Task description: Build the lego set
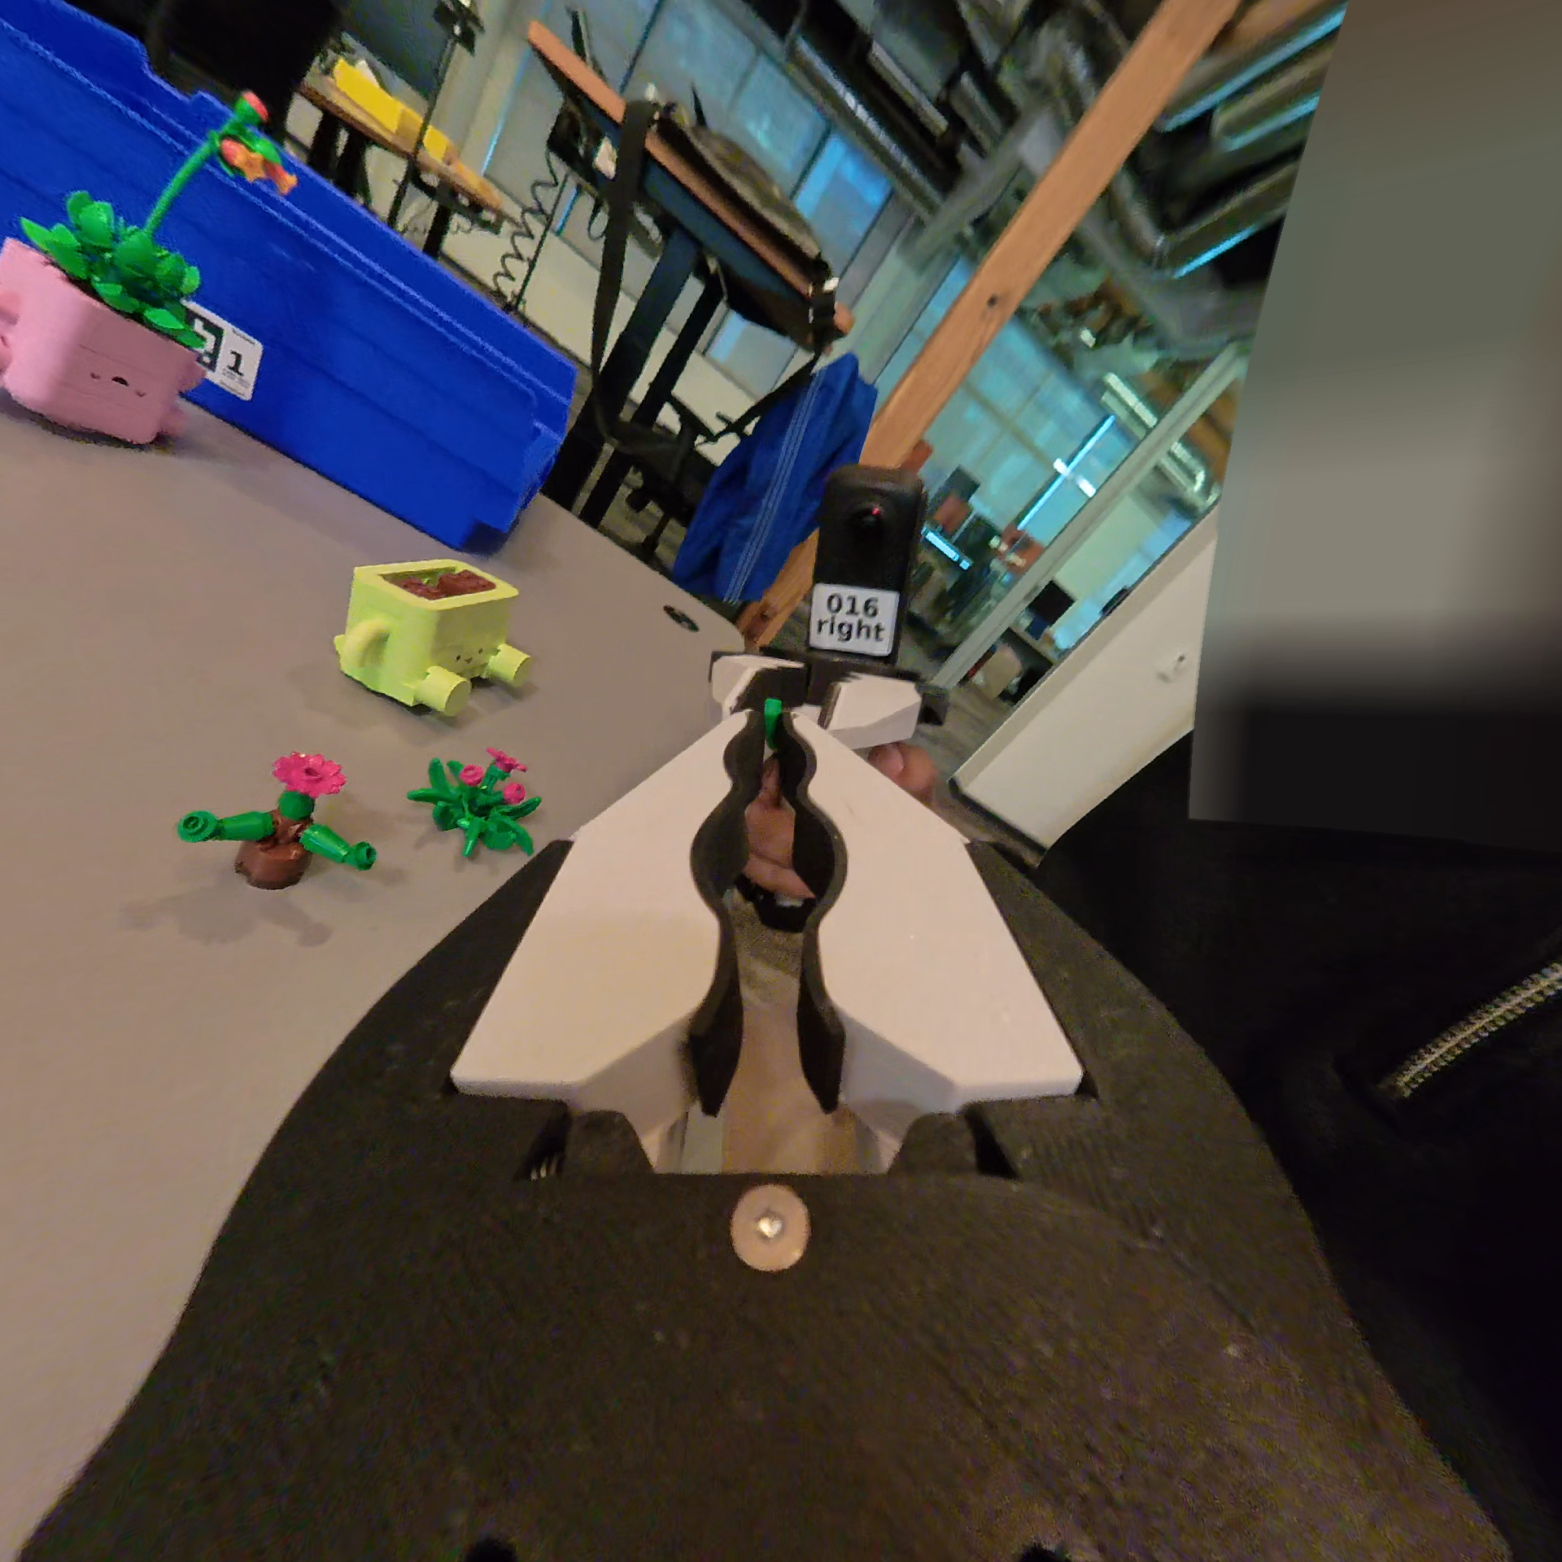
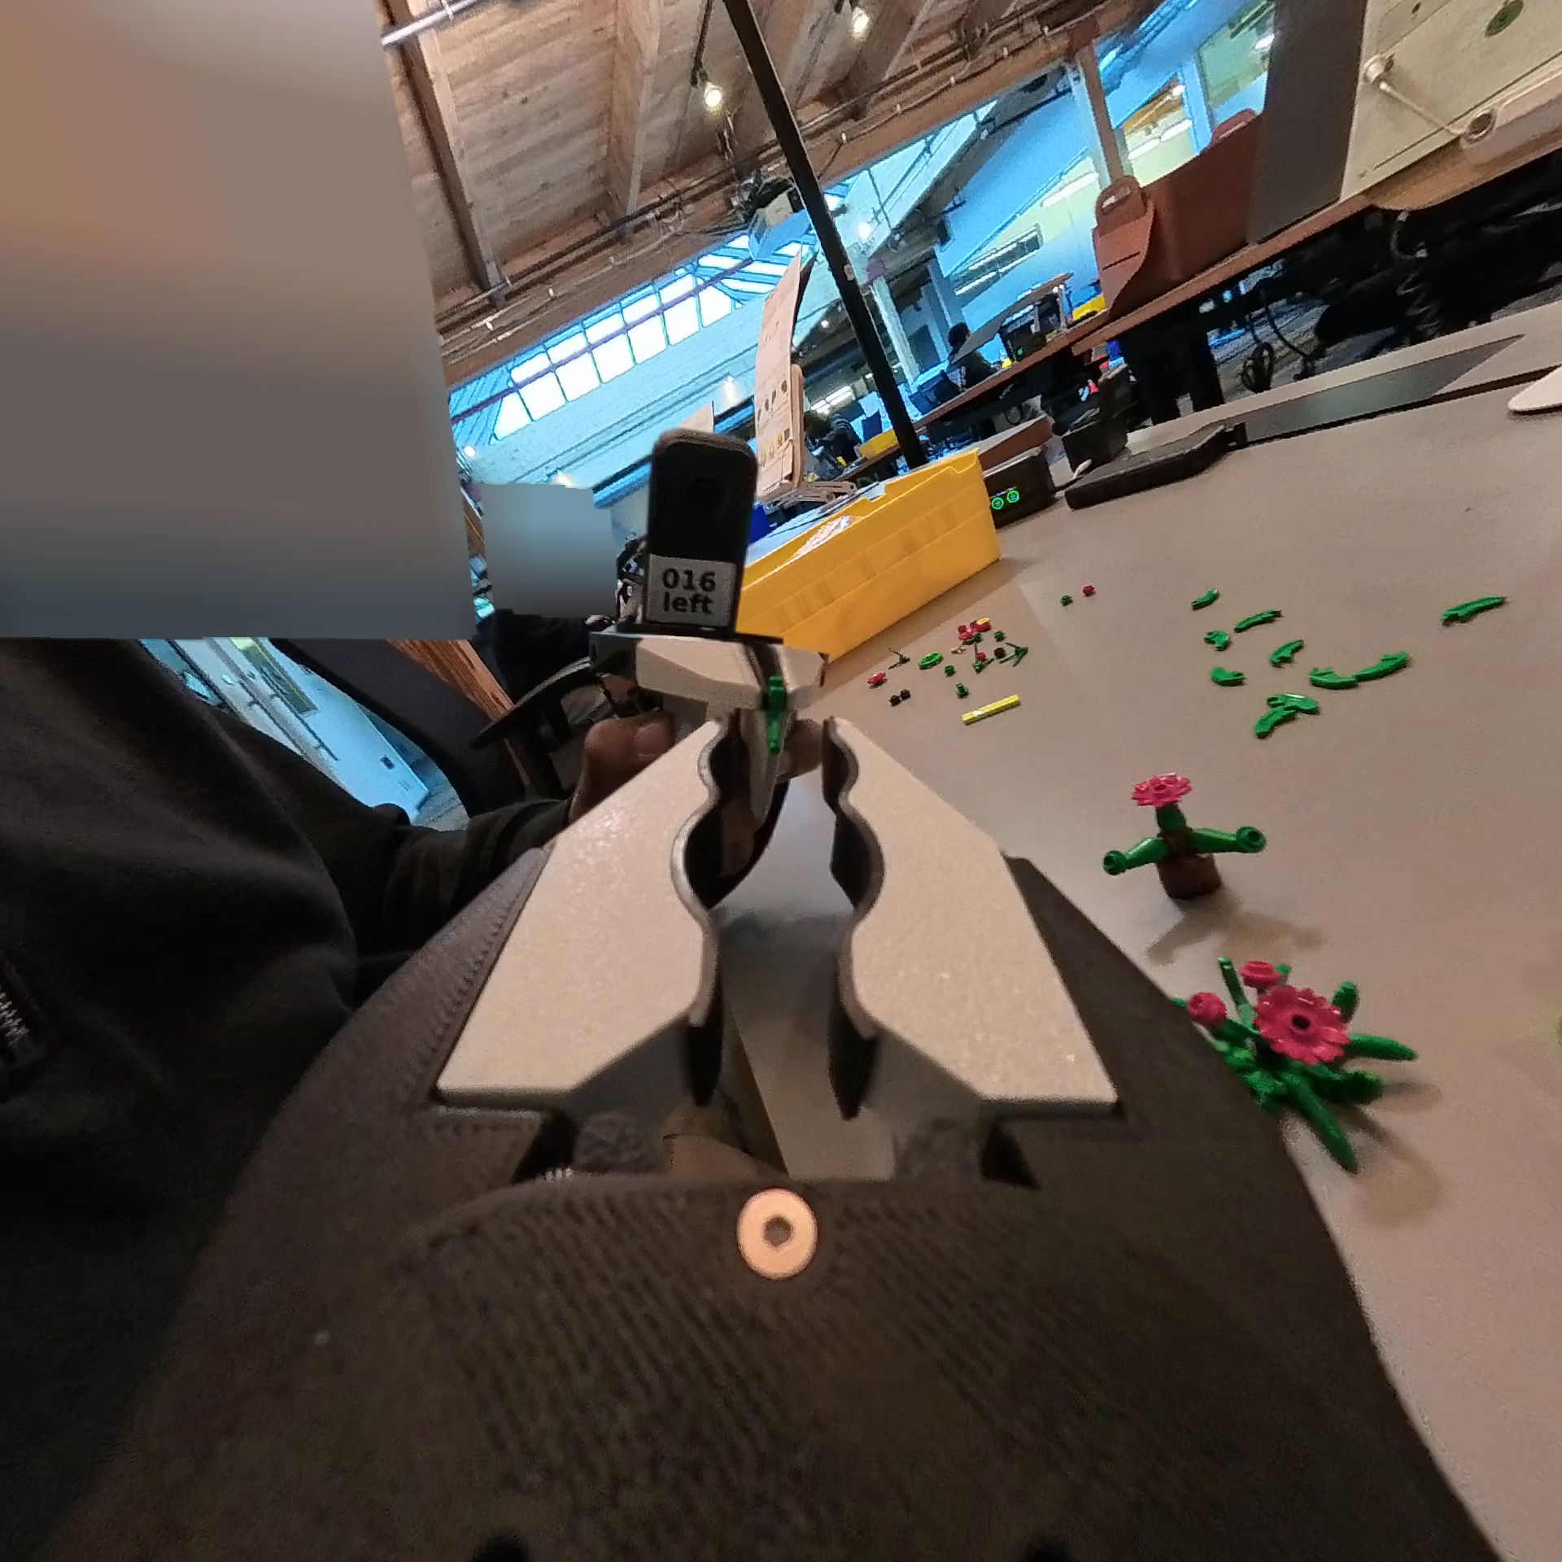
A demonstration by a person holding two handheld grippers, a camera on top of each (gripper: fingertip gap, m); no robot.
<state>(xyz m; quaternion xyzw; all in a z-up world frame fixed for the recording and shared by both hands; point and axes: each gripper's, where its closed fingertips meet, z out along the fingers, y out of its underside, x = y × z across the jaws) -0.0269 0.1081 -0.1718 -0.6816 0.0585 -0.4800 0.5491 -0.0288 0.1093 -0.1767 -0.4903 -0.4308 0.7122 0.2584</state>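
Left gripper (image 1: 767, 727) clamped on small green stem piece (image 1: 772, 720) at the tips, held in the air off the near edge of the grey table (image 1: 169, 592); right gripper (image 2: 771, 744) spread apart, gripping nothing, facing the left one with the same green piece just beyond its tips. On the table: lime pot (image 1: 427, 630), pink pot with green plant (image 1: 93, 338) against blue bin (image 1: 363, 338), brown-base flower (image 1: 283, 816), pink-flower cluster (image 1: 477, 799). Loose green leaves (image 2: 1318, 668) and small red/green bits (image 2: 972, 655) farther off near yellow bin (image 2: 879, 558).
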